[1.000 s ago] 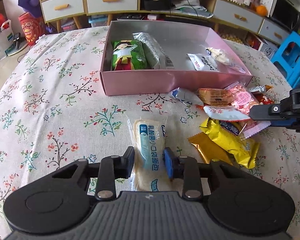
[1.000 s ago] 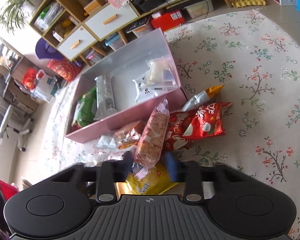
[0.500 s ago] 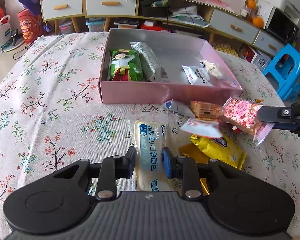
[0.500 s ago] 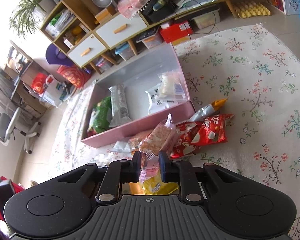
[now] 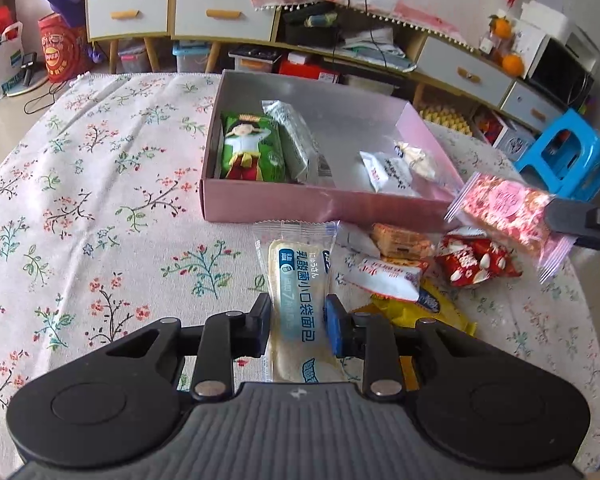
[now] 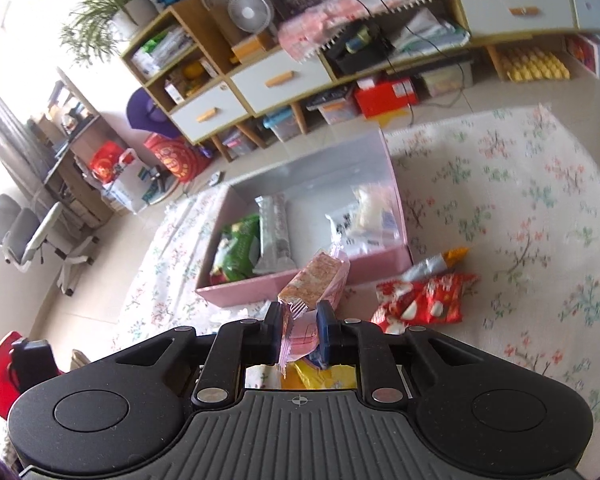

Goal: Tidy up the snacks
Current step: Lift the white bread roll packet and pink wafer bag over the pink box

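Note:
My left gripper (image 5: 298, 314) is shut on a white and blue bread packet (image 5: 300, 276), low over the floral tablecloth in front of the pink box (image 5: 320, 204). My right gripper (image 6: 300, 320) is shut on the tail of a pink cracker packet (image 6: 314, 280), held in the air near the box's front right corner. From the left wrist that packet (image 5: 504, 208) and the right gripper's fingers (image 5: 580, 222) show at the right edge. In the box (image 6: 380, 264) lie a green packet (image 5: 252, 152), a silvery packet (image 5: 296, 140) and white packets (image 5: 388, 168).
Loose snacks lie before the box: a red packet (image 5: 476, 260), a yellow packet (image 5: 440, 308), an orange cracker packet (image 5: 400, 236) and a white-red packet (image 5: 388, 278). Beyond the table's right edge stands a blue stool (image 5: 560, 156). Drawers and shelves line the far wall.
My right gripper has closed on the pink cracker packet and raised it off the snack pile towards the box. The left gripper keeps its hold on the bread packet, barely moved.

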`<state>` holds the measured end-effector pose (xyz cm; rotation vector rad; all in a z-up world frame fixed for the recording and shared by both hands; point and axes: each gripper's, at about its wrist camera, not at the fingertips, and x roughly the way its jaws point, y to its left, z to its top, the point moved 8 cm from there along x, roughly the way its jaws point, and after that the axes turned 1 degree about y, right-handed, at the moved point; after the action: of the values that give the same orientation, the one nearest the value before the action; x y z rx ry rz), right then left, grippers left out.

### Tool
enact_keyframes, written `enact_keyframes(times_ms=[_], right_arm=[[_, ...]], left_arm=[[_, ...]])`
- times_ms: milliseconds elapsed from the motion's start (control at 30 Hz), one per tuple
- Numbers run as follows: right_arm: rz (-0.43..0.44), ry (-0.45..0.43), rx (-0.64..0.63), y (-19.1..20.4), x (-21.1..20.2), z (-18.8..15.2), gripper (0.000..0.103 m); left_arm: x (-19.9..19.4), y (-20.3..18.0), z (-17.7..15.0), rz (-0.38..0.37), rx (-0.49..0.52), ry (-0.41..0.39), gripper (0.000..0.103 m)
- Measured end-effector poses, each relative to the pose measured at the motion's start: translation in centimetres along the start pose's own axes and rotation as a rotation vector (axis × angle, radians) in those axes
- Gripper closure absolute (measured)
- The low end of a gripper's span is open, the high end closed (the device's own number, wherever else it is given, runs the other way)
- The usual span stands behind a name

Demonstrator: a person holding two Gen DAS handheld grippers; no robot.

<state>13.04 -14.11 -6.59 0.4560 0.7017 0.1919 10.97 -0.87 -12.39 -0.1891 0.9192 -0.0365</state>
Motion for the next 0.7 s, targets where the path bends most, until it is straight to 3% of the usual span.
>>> enact_keyframes(times_ms=[700], right_arm=[[0.023,-0.086,0.049,-1.9,-2.6,2.6,0.086]], left_arm=[[0.0,-0.3,1.1,-0.064,-0.007,-0.039,0.077]])
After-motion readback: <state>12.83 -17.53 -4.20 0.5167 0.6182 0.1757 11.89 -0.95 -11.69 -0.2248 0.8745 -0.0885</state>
